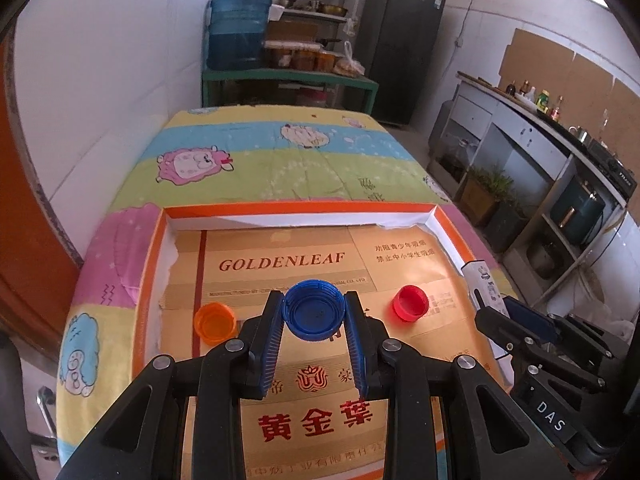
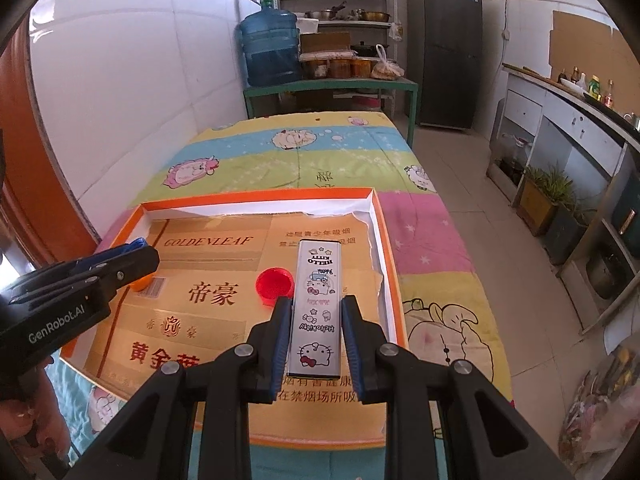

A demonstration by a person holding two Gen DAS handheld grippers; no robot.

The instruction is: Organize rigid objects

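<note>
My left gripper (image 1: 314,304) is shut on a blue bottle cap (image 1: 314,310) and holds it open side up over the orange-rimmed box tray (image 1: 160,240). An orange cap (image 1: 214,322) lies in the tray to its left, a red cap (image 1: 411,303) to its right. My right gripper (image 2: 316,308) is shut on a white Hello Kitty case (image 2: 318,304), held lengthwise over the tray's right part. The red cap (image 2: 274,282) lies just left of the case. The left gripper (image 2: 132,256) shows at the left in the right wrist view, hiding most of the orange cap (image 2: 142,282).
The tray (image 2: 384,240) lies on a table with a cartoon-print cloth (image 2: 320,156), against a white wall on the left. Beyond stand a green bench with a water jug (image 2: 272,48), shelves and a dark fridge (image 2: 446,48). A counter (image 2: 560,120) runs along the right.
</note>
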